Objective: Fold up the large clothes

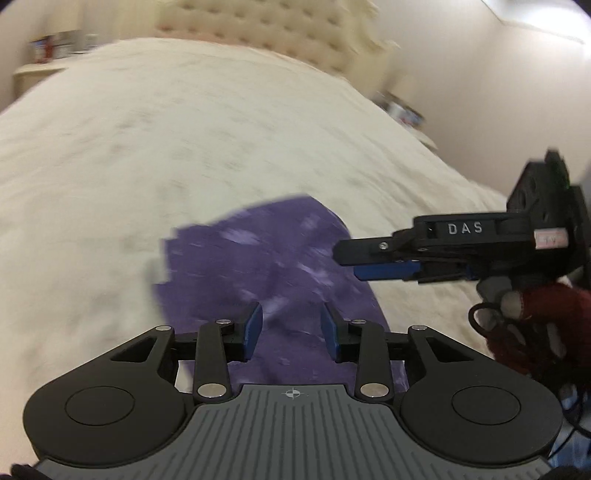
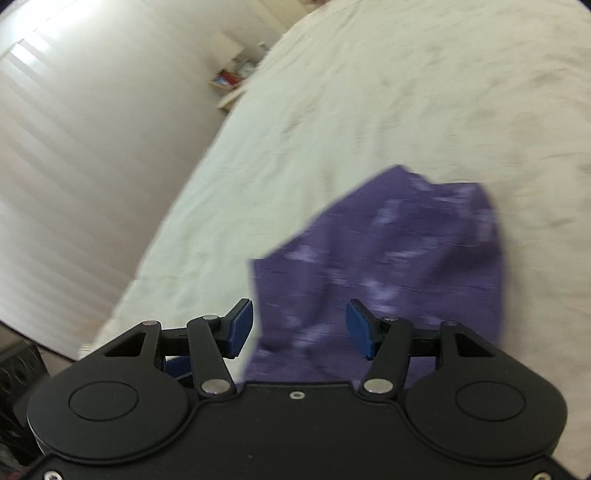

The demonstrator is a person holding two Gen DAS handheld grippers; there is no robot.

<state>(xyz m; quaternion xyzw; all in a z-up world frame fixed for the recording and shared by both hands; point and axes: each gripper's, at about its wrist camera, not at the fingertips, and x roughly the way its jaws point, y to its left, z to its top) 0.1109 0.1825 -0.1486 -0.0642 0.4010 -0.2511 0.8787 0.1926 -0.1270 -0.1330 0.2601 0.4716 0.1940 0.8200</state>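
Observation:
A purple garment with pale flecks [image 1: 258, 266] lies bunched on the cream bedspread [image 1: 147, 147], close to the near edge. It also shows in the right wrist view [image 2: 388, 258]. My left gripper [image 1: 291, 330] is open above the garment's near part, with nothing between its blue pads. My right gripper [image 2: 299, 328] is open over the garment's left edge and holds nothing. In the left wrist view the right gripper [image 1: 354, 266] comes in from the right, its fingers over the garment's right edge. Both views are motion-blurred.
A tufted cream headboard [image 1: 266, 33] stands at the far end of the bed. Bedside shelves with small items stand on either side [image 1: 55, 48] [image 1: 402, 110]. A pale wall or curtain [image 2: 74, 166] runs along the bed's left side.

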